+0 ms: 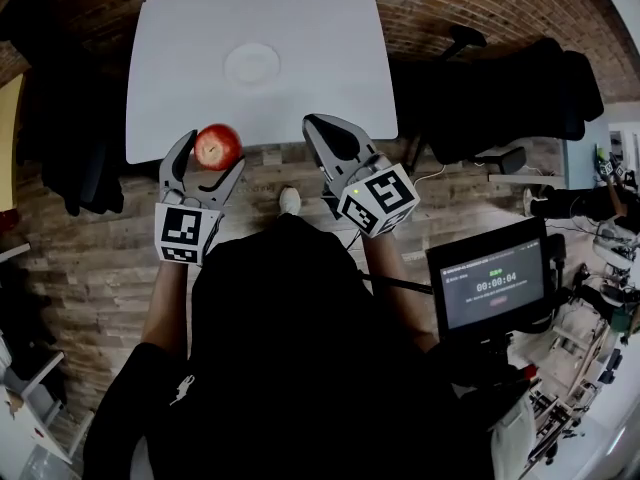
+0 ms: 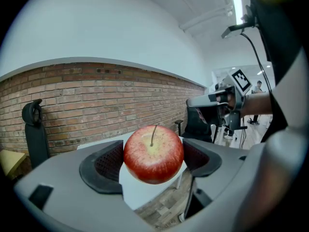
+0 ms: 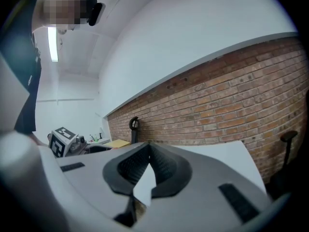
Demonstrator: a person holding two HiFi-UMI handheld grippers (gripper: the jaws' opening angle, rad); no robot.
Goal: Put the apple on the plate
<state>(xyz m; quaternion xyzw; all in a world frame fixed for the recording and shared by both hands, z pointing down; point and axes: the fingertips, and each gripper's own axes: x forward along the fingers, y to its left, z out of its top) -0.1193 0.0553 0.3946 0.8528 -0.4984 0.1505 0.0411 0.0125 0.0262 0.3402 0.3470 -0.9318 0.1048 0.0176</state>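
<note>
A red apple (image 1: 217,146) with a yellowish top and a stem sits between the jaws of my left gripper (image 1: 210,158), which is shut on it in the air just off the near edge of the white table (image 1: 320,58). In the left gripper view the apple (image 2: 153,153) fills the gap between both black pads. A round white plate (image 1: 252,64) lies on the table's middle, beyond the apple. My right gripper (image 1: 322,133) hovers at the table's near edge, shut with its jaw tips touching and nothing held; its tips meet in the right gripper view (image 3: 146,149).
A brick floor surrounds the table. Black chairs (image 1: 500,98) stand to the right of it, and dark items (image 1: 60,128) to the left. A monitor (image 1: 492,283) showing a timer sits at my right. A yellow surface (image 1: 8,138) is at the far left.
</note>
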